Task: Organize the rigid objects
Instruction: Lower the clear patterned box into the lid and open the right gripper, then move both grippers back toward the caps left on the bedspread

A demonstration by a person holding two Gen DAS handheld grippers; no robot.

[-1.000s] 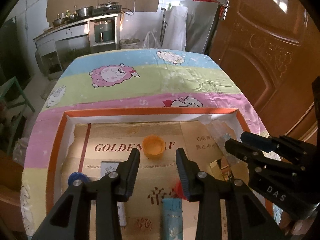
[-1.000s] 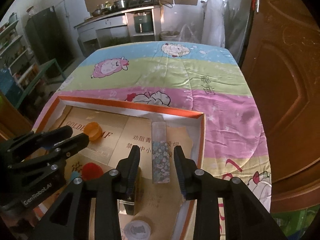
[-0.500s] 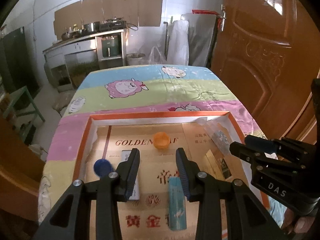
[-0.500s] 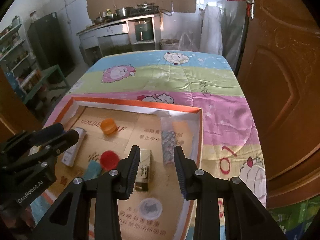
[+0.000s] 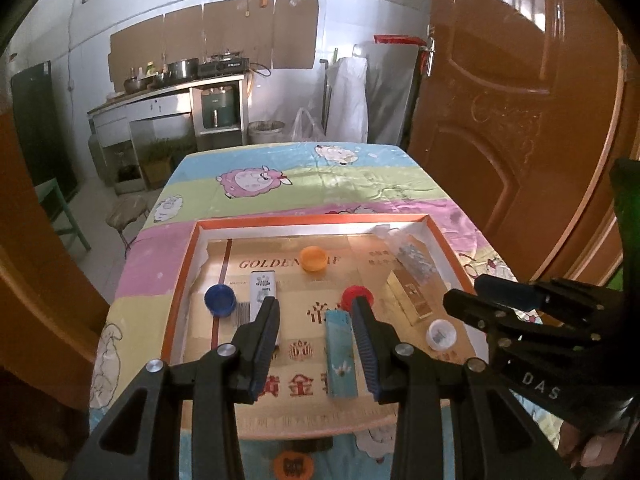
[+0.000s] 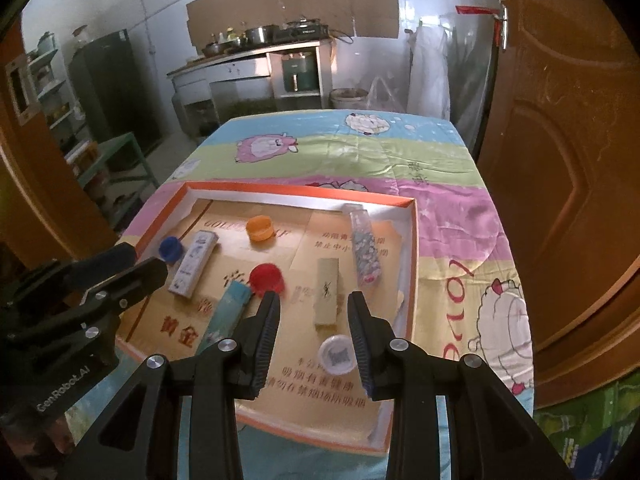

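As far as we can tell, nothing's sorted yet: caps and little boxes lie scattered in the orange-rimmed tray (image 6: 414, 240). Our left gripper (image 5: 316, 322) and right gripper (image 6: 312, 314) both hover over it, jaws apart and empty. Only the left view shows a fingertip (image 5: 592, 450) bottom right.

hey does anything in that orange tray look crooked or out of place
Nothing is spilled or broken. The teal box lies diagonally in the orange tray, its far end touching the red cap.
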